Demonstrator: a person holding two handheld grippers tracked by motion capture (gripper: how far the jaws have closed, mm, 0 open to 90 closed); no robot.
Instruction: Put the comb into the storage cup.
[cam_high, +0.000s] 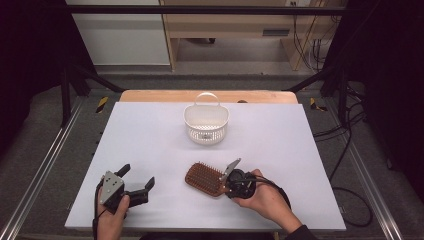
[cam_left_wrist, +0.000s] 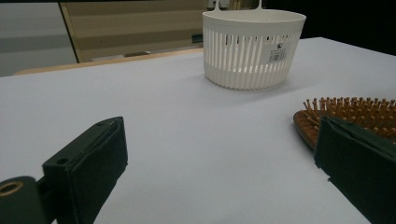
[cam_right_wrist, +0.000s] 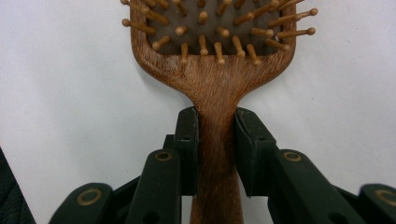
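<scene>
Basket: we see one white basket (cam_high: 206, 124) at the back of the table (cam_high: 150, 135), nothing seen in it
Brush: one wooden brush (cam_high: 204, 178) lies near us, bristles up
Right gripper (cam_right_wrist: 216, 149): squeezes the brush handle
Left gripper (cam_high: 137, 181): jaws wide apart, holding nothing
Hidden: the brush handle in the high view

Hairbrush (cam_right_wrist: 212, 51) head cropped above, handle end below fingers (cam_right_wrist: 187, 140).
</scene>
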